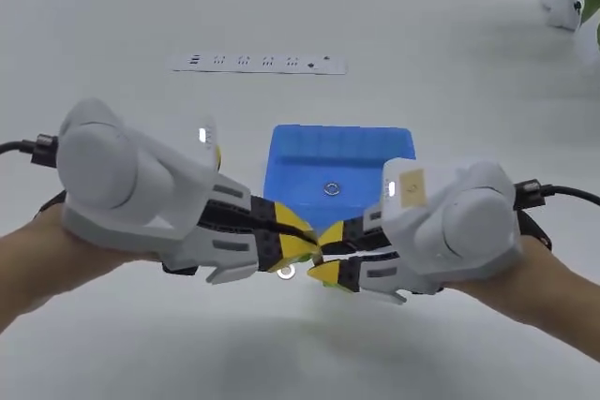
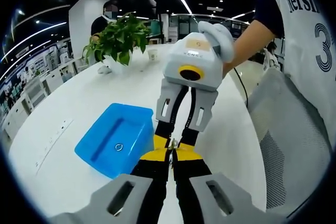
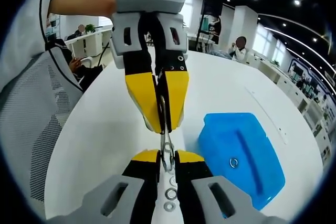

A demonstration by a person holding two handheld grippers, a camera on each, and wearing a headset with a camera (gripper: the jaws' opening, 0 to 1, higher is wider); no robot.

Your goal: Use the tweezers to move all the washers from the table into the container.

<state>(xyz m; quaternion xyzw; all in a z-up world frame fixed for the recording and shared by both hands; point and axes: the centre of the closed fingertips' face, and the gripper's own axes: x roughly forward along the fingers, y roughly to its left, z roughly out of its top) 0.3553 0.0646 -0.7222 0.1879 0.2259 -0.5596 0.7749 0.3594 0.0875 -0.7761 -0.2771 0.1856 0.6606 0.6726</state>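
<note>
The metal tweezers run between two grippers that meet tip to tip above the table. My left gripper is shut on one end of them. Facing it, my right gripper is shut on the other end. In the head view the left gripper comes from the left and the right gripper from the right. Several washers lie on the white table under the tips, one of them showing in the head view. The blue container stands just behind, with one washer inside.
A white power strip lies on the table beyond the container. A potted plant stands at the far right corner. A mesh office chair sits off the near table edge, and people stand further back in the room.
</note>
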